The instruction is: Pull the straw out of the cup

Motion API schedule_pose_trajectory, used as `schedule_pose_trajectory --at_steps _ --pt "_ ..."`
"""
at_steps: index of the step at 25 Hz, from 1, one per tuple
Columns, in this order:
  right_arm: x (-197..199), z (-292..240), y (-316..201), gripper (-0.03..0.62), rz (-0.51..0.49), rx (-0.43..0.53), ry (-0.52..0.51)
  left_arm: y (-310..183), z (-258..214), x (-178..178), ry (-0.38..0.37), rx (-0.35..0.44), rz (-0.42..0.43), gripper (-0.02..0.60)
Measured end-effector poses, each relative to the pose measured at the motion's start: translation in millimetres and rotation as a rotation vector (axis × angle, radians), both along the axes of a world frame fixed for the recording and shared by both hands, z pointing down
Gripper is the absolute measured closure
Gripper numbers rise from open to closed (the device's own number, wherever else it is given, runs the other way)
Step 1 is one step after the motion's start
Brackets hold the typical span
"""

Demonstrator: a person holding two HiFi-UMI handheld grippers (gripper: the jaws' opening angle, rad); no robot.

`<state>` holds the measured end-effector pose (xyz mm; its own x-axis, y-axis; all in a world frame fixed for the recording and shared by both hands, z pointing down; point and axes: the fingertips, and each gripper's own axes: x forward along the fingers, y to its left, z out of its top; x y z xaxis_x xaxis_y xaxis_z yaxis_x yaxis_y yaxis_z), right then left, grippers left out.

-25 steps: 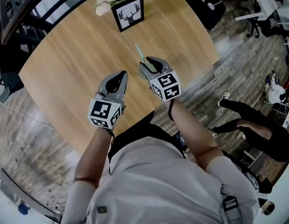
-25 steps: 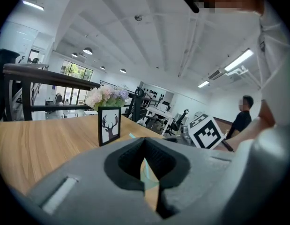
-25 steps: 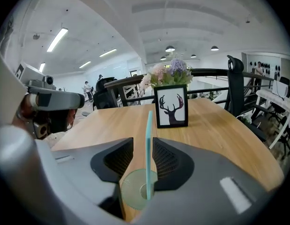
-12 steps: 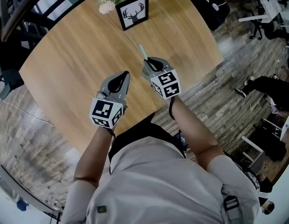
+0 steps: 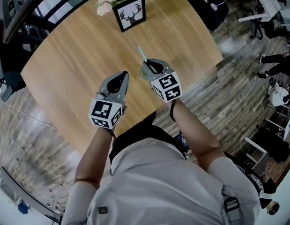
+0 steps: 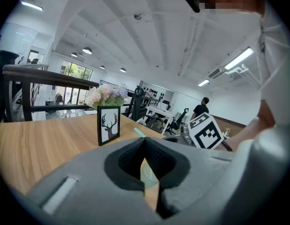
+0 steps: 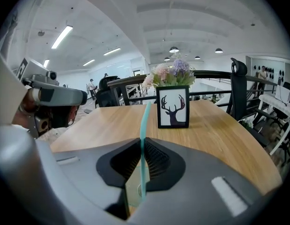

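Two jaws of the right gripper (image 7: 141, 140) have just been closing, and now they pinch the blue straw (image 7: 144, 118) between them. The straw stands in the cup (image 5: 144, 73), near the middle of the table (image 5: 74, 55). So I think the grab is done and the pull up comes next. The left gripper (image 6: 145, 139), just left of the cup, has its jaws together on nothing. No words can be read. The frame (image 5: 130, 14) at the far side shows only a deer head.
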<state>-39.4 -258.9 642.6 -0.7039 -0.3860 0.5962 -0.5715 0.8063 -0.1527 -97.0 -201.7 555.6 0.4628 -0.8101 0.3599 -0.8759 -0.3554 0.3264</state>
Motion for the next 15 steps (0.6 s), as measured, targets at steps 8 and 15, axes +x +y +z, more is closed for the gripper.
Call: schedule_pose_trajectory --at_steps 8,15 --pt "12.6 -44.3 10.9 0.56 0.007 0.063 -0.072 9.6 -21.4 18.3 -0.008 0.04 0.007 0.578" --pt "31.5 -90.9 20.4 0.56 0.029 0.126 -0.147 18.2 -47.0 39.4 -0.029 0.091 0.019 0.578"
